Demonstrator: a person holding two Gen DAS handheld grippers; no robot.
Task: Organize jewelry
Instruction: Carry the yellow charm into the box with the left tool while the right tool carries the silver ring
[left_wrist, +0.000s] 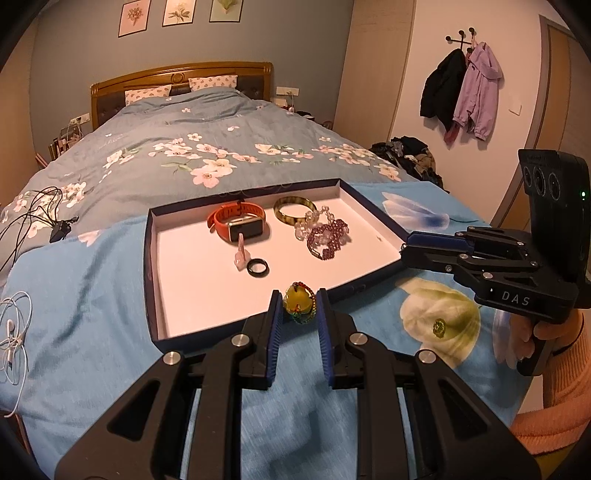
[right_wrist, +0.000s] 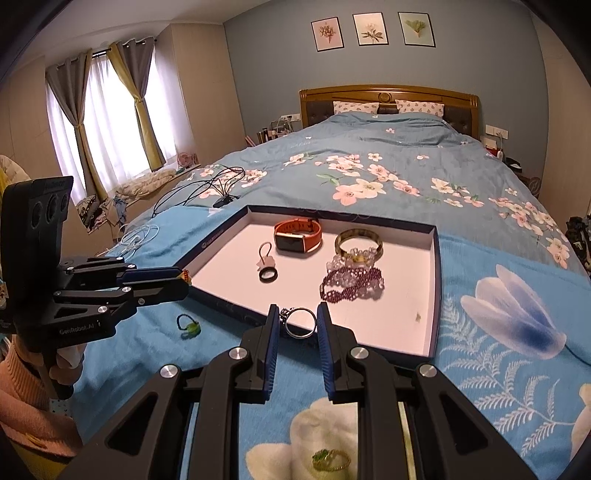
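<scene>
**beadfan:** Fingers first, since someone will ask. Left gripper (left_wrist: 298, 308) was clamped on a yellow-green pendant strung on red and green beads (left_wrist: 300, 307), one blue pad (left_wrist: 275, 317) on each side of it. It hung right over the near wall of the shallow white-lined tray with dark blue walls (left_wrist: 152, 280).

**ringo77:** And the other one?

**beadfan:** Right gripper (right_wrist: 298, 322) had a thin silver ring with a small knobbly setting (right_wrist: 300, 322) pinched between its tips, also at the tray's near edge, the ring standing upright.

**ringo77:** What was already in the tray?

**beadfan:** Well ahead of the left fingertips: an orange-strapped rectangular watch (left_wrist: 239, 223), an olive-gold bangle (left_wrist: 294, 209) to its right, a clear crystal bead bracelet (left_wrist: 310, 221) overlapping that bangle, and a purple beaded bracelet (left_wrist: 328, 240) touching the crystal one. Closer to the tips sat a plain black ring (left_wrist: 258, 267) with a pale pink charm on a loop (left_wrist: 240, 256) just beside it.

**ringo77:** Anything left outside?

**beadfan:** Yep. On the blue floral bedspread (left_wrist: 92, 295), a small green-stoned ring (left_wrist: 439, 326) lay to the right of the left fingers, and in the right wrist view another little green ring on a dark band (right_wrist: 188, 326) sat left of the right fingers, under the left gripper. Both lay off the tray.
</scene>
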